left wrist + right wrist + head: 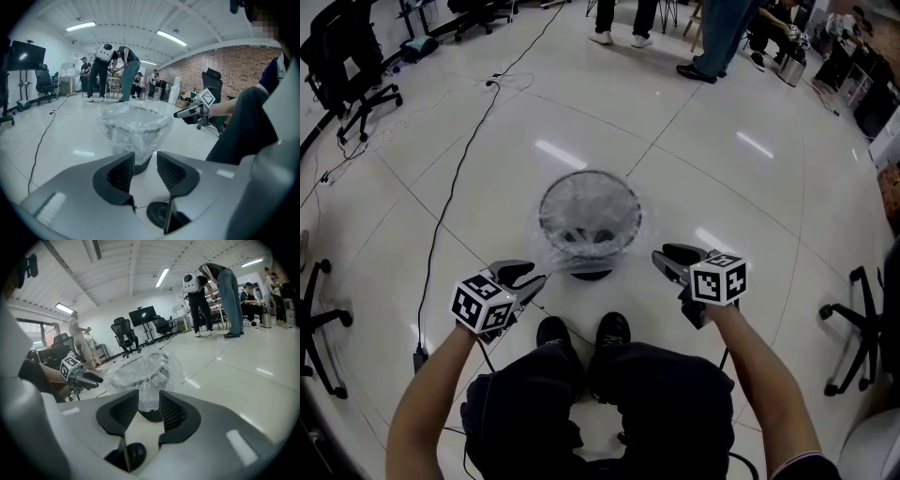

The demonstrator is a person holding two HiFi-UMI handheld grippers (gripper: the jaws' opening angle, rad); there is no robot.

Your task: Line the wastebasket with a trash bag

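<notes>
Bag (551, 246) lines basket (591, 273) at frame ctr, edge folded over rim prob. to stay put; my L hand-held gripper (525, 274) & R hand-held gripper (675, 258) below it, jaws apart, empty.

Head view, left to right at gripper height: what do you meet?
Office chair at the left edge → black floor cable → left hand-held gripper → wastebasket, trash bag over its rim → right hand-held gripper → office chair at the right edge.
</notes>
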